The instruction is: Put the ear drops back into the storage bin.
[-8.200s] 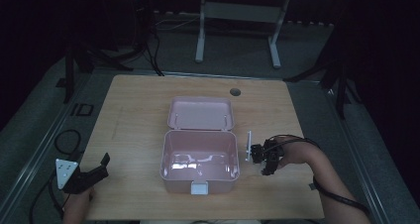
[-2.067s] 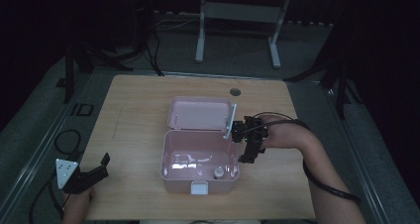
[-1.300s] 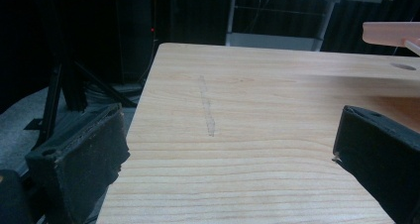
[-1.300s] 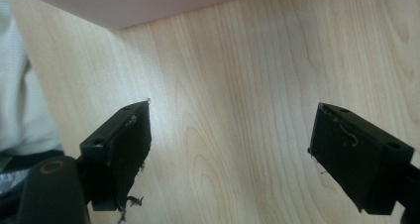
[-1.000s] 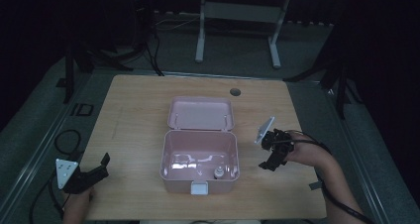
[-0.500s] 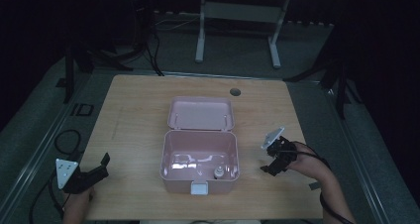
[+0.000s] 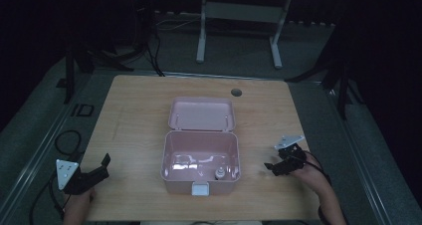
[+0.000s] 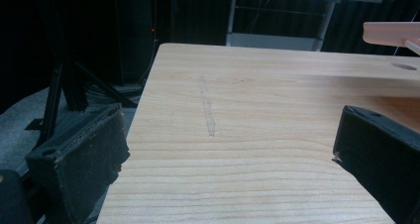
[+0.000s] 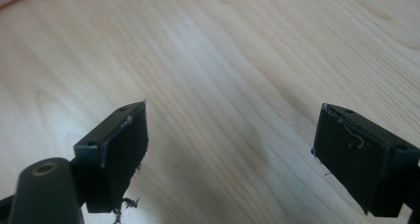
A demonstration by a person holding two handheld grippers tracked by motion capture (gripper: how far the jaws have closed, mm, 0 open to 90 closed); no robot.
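While you held your right gripper [image 7: 271, 166] at 4 o'clock and your left gripper [image 7: 102, 164] at 8 o'clock, both were spread wide with nothing between the jaws. Farther in, mid-table [image 7: 134, 110], the pink box [image 7: 199, 177] lay open; 1 small bottle [image 7: 218, 173] stood inside.

Light wooden table [image 7: 134, 115] with a round hole [image 7: 236, 92] near its far edge, open pink box [image 7: 200, 158] at centre near side, lid laid back, faint pencil line [image 8: 207, 107] left.
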